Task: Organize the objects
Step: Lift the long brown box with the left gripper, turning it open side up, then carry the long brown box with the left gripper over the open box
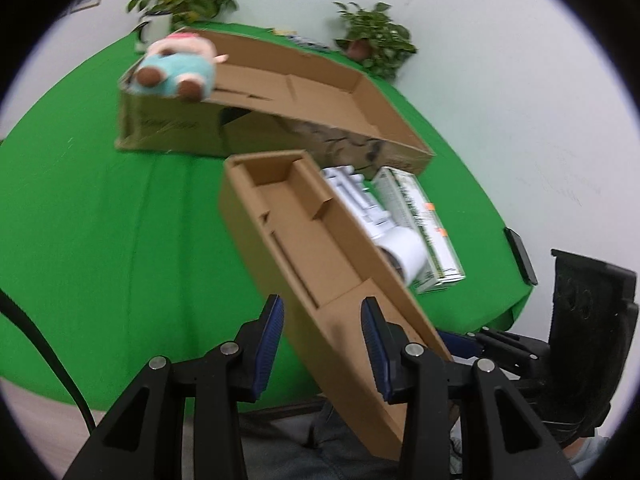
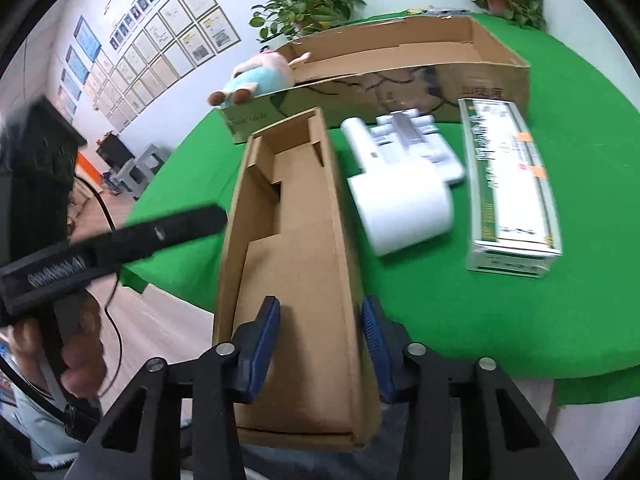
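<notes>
**Both jaws at the long tray's near end**

The left gripper (image 1: 322,334) has its jaws narrowed over the near end of the long cardboard tray (image 1: 320,256); whether the pads press it is hard to tell. The right gripper (image 2: 320,332) has its jaws closed on the tray's side wall. The tray overhangs the green desk (image 2: 460,300), its near end cut off behind the grippers. To its right lie a blurred white appliance (image 2: 400,184) and a printed carton (image 2: 508,184). Behind, a plush toy (image 2: 256,78) perches on a big open box (image 2: 400,60).

Plush toy (image 2: 260,78) on large box (image 2: 480,68) rim
</notes>
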Demonstrator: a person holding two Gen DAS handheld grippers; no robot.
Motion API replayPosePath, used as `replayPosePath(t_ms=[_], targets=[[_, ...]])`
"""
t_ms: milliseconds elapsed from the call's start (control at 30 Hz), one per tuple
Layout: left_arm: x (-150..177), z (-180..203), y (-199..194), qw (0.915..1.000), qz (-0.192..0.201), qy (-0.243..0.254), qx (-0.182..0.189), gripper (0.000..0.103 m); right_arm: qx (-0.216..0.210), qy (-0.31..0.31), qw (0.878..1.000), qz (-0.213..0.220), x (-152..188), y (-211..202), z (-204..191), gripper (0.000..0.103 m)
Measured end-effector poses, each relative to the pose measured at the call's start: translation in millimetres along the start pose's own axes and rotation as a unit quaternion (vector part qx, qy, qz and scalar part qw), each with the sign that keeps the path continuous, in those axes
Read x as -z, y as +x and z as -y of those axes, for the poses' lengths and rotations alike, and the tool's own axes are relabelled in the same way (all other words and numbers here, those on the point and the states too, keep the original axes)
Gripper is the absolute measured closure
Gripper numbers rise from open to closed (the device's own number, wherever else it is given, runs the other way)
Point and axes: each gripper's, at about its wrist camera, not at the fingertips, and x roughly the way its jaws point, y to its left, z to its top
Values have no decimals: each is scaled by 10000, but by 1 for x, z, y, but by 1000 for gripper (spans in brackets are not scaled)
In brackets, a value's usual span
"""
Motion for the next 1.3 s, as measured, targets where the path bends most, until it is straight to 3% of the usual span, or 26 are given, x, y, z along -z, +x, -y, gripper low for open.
replayPosePath(t_ms=[167, 233, 367, 500, 667, 1067, 1300], targets=[[7, -23, -4, 9996, 12, -244, -162, 64, -261, -316, 9991, -85, -5, 20, -40, 60], [9, -31, -5, 9994, -9, -290, -207, 64, -125, -477, 9987, 84, -7, 23, -52, 60], [9, -35, 4, 9993, -26, -316, -176, 71, 376, -441, 9978, 312, -12, 22, -50, 65], [8, -29, 15, 9995, -99, -223, -179, 77, 496, -434, 9973, 315, -13, 25, -49, 83], [8, -28, 15, 9993, -73, -251, -283, 84, 695, -519, 9954, 409, -17, 30, -56, 87], [7, -12, 14, 9965, -57, 35, -834, 88, 903, -376, 9941, 473, -24, 37, -56, 91], [-5, 6, -4, 9932, 362, 386, -1034, 89, 810, -249, 9927, 860, -31, 17, -55, 94]])
